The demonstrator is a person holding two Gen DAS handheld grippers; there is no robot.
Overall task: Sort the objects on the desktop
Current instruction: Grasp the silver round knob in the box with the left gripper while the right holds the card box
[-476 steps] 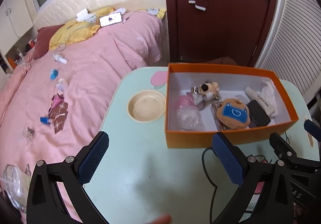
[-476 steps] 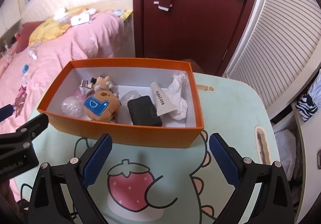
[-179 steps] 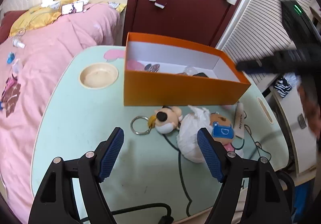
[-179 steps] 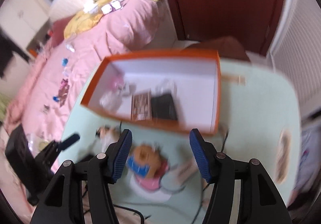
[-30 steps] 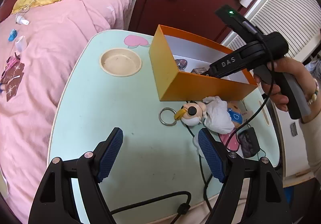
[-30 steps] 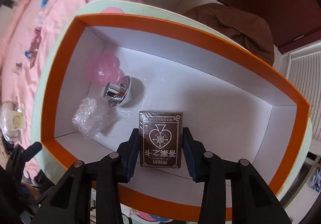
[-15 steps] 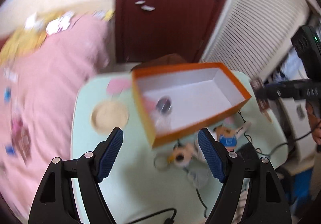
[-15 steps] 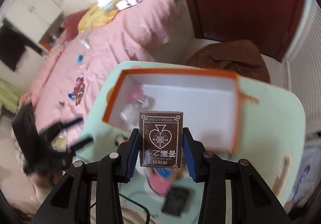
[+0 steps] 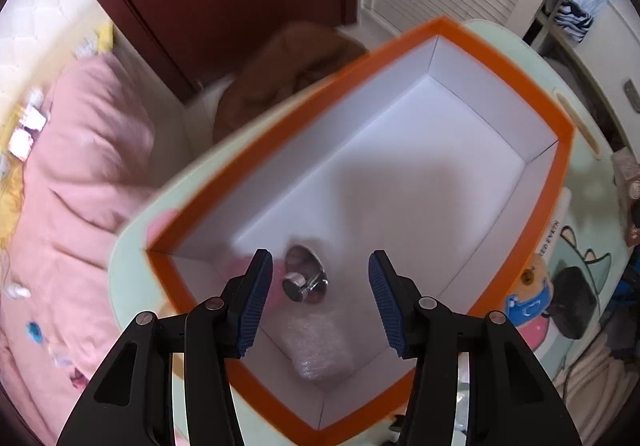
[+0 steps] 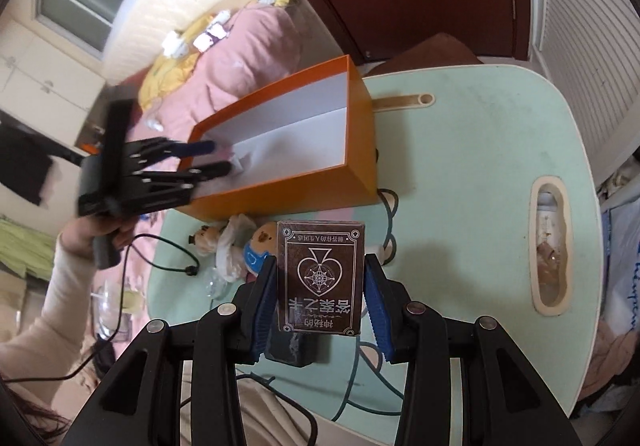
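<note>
My right gripper (image 10: 320, 286) is shut on a brown card box (image 10: 321, 278) with a spade emblem and holds it above the table. My left gripper (image 9: 318, 296) is open and reaches into the orange box (image 9: 472, 42), over a shiny metal knob piece (image 9: 304, 280), a pink thing (image 9: 276, 278) and a crumpled clear plastic bag (image 9: 320, 350). The orange box (image 10: 360, 150) also shows in the right wrist view, with the left gripper (image 10: 208, 156) at its near end. A plush bear keychain (image 10: 206, 238), white tissue (image 10: 234, 246) and a brown pouch plush (image 10: 260, 246) lie on the table beside the box.
The mint green table (image 10: 480, 150) has slot cutouts (image 10: 550, 246) on the right. A black pouch (image 9: 574, 302) and the brown plush (image 9: 524, 294) lie right of the box. A black cable (image 10: 168, 250) trails over the table edge. A pink bed (image 9: 76, 174) is on the left.
My left gripper has dropped from high above the table into the orange box. My right gripper has carried the card box away from the box toward the near side of the table.
</note>
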